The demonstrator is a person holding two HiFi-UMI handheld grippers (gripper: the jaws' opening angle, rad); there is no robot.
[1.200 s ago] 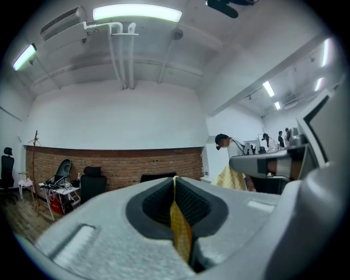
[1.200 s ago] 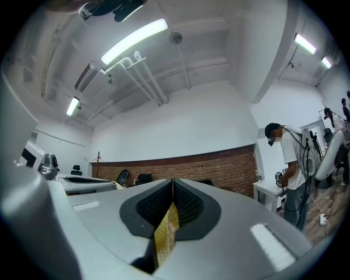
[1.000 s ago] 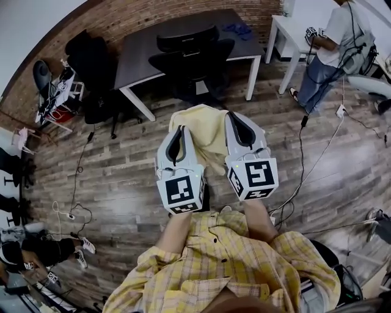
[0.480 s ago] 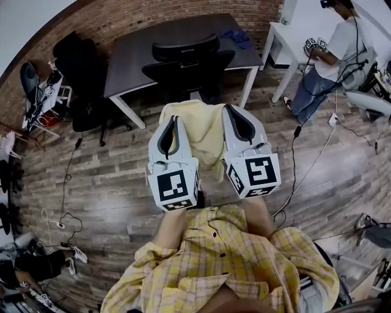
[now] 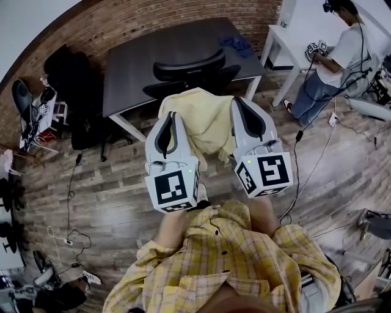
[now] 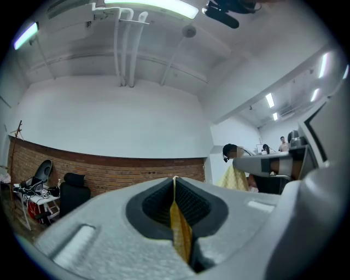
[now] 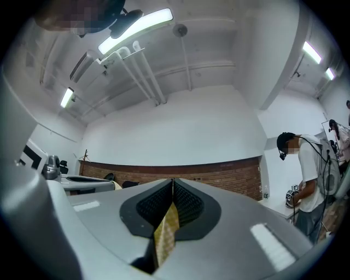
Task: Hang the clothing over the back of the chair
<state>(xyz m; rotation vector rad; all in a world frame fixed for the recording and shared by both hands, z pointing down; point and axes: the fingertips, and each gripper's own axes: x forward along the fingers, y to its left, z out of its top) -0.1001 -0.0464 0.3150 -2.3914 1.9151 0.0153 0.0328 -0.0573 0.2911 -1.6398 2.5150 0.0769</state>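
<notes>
A pale yellow garment (image 5: pixel 204 119) hangs between my two grippers, held up in front of the person. My left gripper (image 5: pixel 171 117) is shut on its left edge, and yellow cloth (image 6: pixel 179 229) shows pinched between the jaws. My right gripper (image 5: pixel 240 103) is shut on the right edge, with cloth (image 7: pixel 165 234) clamped in its jaws. Both grippers point roughly level. The black office chair (image 5: pixel 189 66) stands just beyond the garment, tucked at the dark table (image 5: pixel 137 55). The garment's far edge overlaps the chair's seat in the head view; I cannot tell whether they touch.
A person (image 5: pixel 339 55) stands at a white table (image 5: pixel 284 36) at the right. Cables (image 5: pixel 305 159) trail over the wood floor. Another black chair and gear (image 5: pixel 73 79) sit at the left by the brick wall (image 5: pixel 183 15).
Both grippers have carried the garment forward and upward, closer to the black chair. Both still grip the cloth as before.
</notes>
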